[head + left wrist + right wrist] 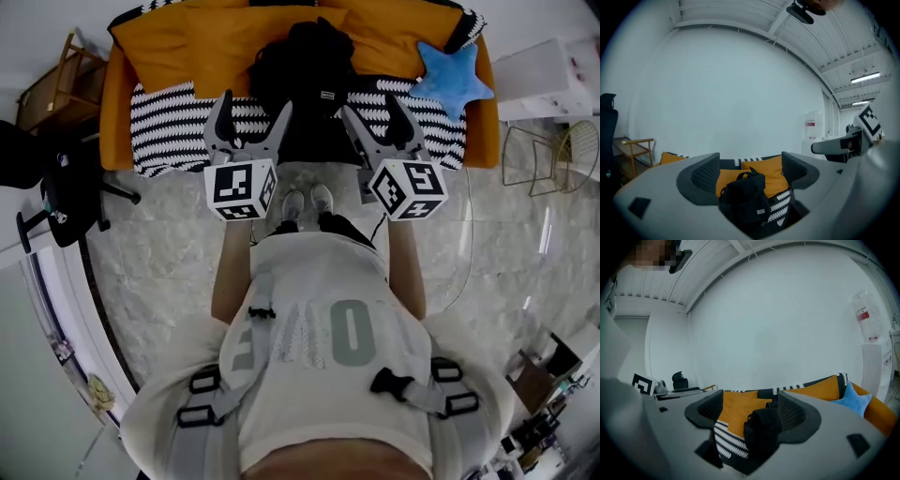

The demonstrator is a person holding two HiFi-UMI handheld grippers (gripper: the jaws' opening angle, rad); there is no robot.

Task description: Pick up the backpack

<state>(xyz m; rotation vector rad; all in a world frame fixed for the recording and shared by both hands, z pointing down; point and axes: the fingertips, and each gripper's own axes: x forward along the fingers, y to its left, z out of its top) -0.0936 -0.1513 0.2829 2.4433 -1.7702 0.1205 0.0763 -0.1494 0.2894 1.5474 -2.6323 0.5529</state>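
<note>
Head view | soft black fabric backpack (300, 67) on orange sofa (187, 47) | L gripper (253, 110), R gripper (374, 109) jaws wide, empty

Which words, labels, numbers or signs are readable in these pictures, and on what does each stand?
"O" and "E", upside down in the head view, among large letters otherwise unclear: on the person's shirt.
Patch on the backpack: too small to read.
Red label on the white container: blurred.
Cubes on the left gripper and right gripper: square patterns, no words.
</note>
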